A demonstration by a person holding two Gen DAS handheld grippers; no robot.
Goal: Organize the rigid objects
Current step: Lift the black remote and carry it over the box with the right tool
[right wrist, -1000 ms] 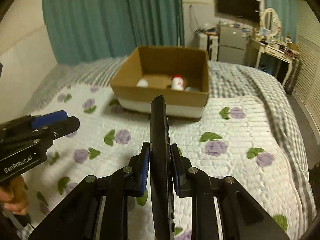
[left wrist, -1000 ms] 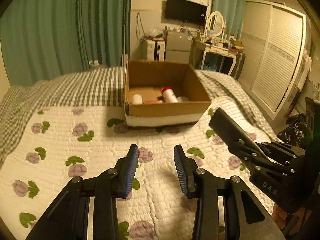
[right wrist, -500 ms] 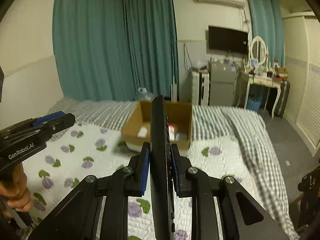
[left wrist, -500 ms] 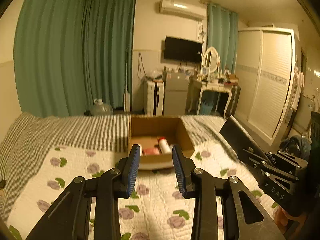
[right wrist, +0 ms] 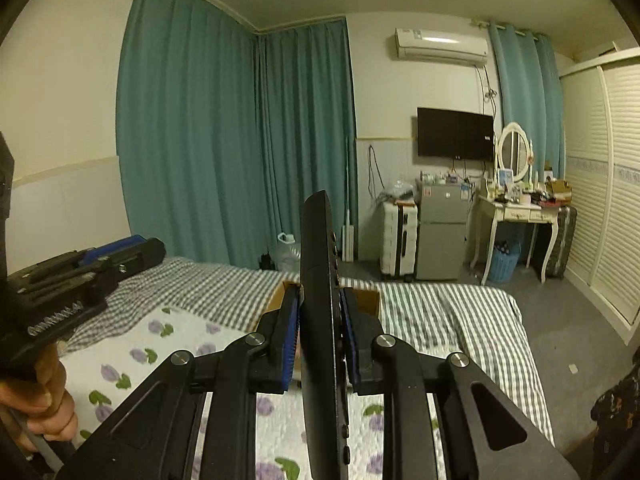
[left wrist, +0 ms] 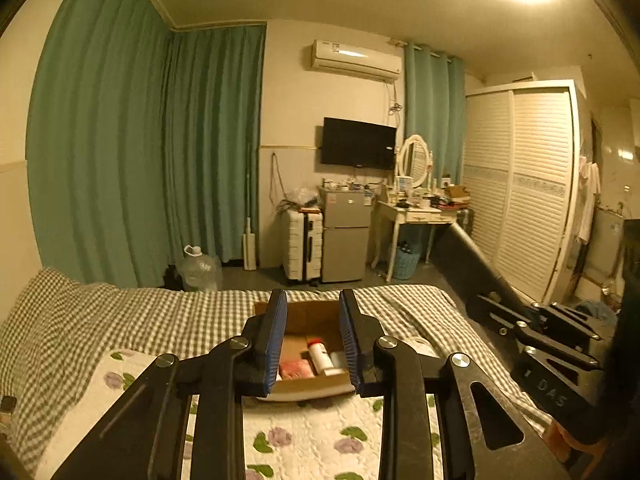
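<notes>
While my right gripper pinches the black remote control upright, my left gripper hangs spread, holding nothing.
Beyond both, I see the cardboard box on the bed, a red-capped white bottle lying inside.

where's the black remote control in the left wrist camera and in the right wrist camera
Left wrist: the flat black remote control slants up at right, clamped in the right gripper.
Right wrist: it stands on edge at centre, between the blue-padded fingers.
Shared landmark: the open brown cardboard box on the bed.
</notes>
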